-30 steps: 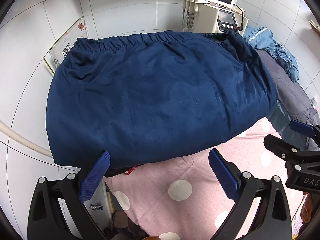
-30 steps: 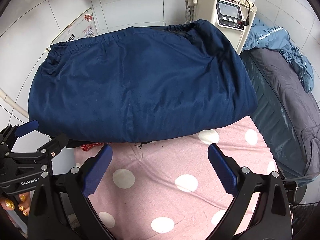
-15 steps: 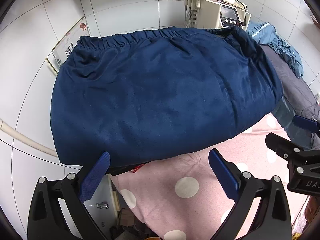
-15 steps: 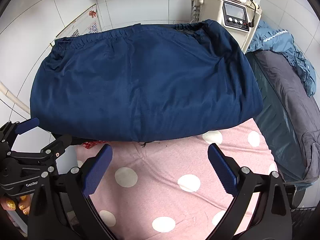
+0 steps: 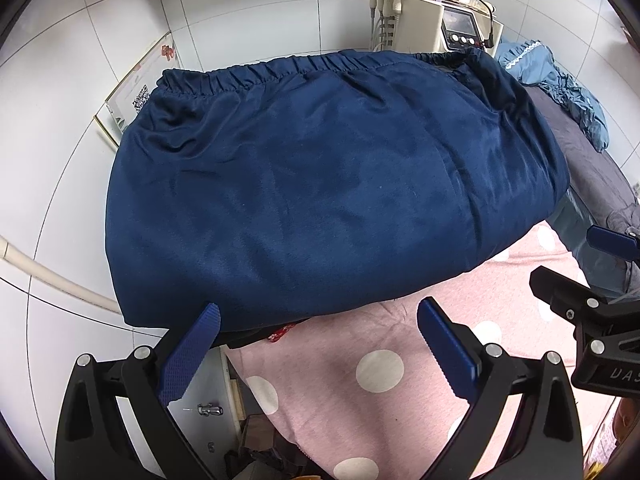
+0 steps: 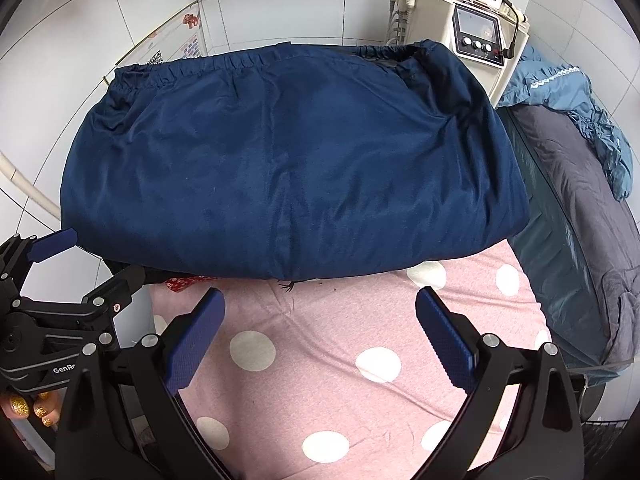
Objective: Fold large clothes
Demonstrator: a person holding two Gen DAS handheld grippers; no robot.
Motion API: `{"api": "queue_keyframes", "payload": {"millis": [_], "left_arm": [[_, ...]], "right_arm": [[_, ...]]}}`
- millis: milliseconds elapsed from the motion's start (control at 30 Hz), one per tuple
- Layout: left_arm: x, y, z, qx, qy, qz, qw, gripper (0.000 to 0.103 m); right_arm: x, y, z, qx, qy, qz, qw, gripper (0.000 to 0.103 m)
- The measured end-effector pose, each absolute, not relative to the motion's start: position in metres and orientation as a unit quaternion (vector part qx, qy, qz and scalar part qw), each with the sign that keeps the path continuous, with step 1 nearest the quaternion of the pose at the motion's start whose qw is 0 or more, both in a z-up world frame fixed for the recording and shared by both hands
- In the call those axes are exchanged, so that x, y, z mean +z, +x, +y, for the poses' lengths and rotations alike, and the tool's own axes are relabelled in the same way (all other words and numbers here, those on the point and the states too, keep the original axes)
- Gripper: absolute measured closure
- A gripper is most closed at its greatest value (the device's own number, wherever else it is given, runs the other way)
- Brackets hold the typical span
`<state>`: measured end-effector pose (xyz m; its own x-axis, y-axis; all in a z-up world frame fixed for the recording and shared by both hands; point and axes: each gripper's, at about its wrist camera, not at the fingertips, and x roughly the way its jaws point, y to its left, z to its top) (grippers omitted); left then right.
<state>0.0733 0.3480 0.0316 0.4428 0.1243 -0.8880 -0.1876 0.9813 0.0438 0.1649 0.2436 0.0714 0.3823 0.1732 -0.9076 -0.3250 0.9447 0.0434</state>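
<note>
Both grippers, left (image 5: pixel 318 342) & right (image 6: pixel 320 326), have fingers spread, empty. Navy garment (image 5: pixel 320 184) lies folded just beyond fingertips on pink dotted sheet (image 6: pixel 320 360). Risk: slick fabric, a pinch may catch top layer only, so fold slides apart.

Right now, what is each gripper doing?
Left gripper: open, holding nothing.
Right gripper: open, holding nothing.
</note>
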Motion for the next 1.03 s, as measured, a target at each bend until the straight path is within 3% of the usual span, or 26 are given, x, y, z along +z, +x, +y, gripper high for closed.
{"api": "queue_keyframes", "payload": {"millis": [1033], "left_arm": [[0.0313,0.0706,0.3491,0.106,-0.011,0.521,0.847,0.006]], "right_arm": [[0.0756,0.1683,0.2414,0.143,-0.060,0.528,0.835,0.008]]}}
